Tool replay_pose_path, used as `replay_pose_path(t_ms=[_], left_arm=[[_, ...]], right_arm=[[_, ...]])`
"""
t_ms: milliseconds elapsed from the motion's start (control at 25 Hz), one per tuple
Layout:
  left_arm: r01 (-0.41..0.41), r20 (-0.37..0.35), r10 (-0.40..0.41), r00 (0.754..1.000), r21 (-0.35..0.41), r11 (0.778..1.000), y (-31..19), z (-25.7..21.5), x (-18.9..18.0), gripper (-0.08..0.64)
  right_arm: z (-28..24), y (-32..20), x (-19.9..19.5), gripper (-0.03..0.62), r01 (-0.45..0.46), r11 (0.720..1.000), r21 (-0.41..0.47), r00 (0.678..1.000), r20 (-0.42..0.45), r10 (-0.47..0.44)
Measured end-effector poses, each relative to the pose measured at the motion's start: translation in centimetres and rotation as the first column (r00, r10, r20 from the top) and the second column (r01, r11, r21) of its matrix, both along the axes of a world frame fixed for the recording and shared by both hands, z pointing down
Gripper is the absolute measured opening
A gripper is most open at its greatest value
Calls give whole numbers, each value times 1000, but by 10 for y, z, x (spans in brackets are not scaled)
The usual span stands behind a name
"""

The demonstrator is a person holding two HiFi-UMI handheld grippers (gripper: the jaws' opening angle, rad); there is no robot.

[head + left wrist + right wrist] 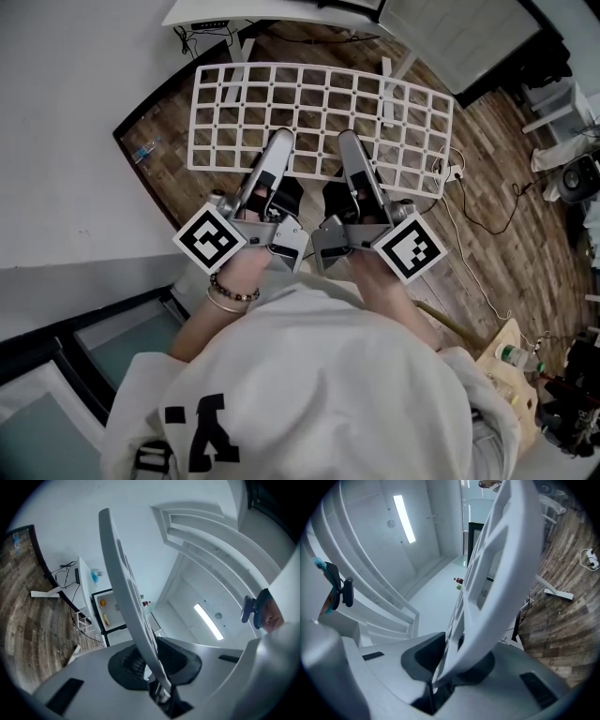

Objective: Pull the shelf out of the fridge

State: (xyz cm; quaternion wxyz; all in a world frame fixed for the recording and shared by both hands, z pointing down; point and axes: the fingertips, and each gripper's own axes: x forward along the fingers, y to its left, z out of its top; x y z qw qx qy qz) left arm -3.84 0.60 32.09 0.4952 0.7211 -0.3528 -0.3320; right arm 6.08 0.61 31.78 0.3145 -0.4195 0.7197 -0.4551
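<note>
**Shelf point(319, 117) gripped by both grippers above the floor**

We hold the white grid shelf by its near edge, out in the open and lying roughly flat. The wood floor point(525, 253) shows under it and through its openings.

The left gripper point(279, 141) takes that near edge left of the shelf's middle. In the left gripper view the shelf runs edge-on up from between the black pads point(180, 660). The jaws are clamped on its rim with both pads pressed against the plastic.

The right gripper point(349, 142) takes the same edge just right of the shelf's middle, close beside the left one. In the right gripper view the shelf again rises edge-on from between the pads point(422, 656), and those jaws too are closed tight on the rim.

Both marker cubes point(211, 239) sit on the near side of the shelf, in front of our white top point(309, 394). There are bracelets point(231, 293) on the left wrist.

A white wall point(66, 141) stands left of the shelf. The shelf's far edge points toward white furniture legs at the top of the head view.
</note>
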Motion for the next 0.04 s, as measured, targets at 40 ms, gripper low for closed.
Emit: replay_pose_path(t_ms=[40], left_arm=[[1, -1, -1, 1000, -1, 1000, 0, 0, 0, 57]], right_arm=[[0, 0, 0, 67, 1, 1000, 1, 1000, 0, -1]])
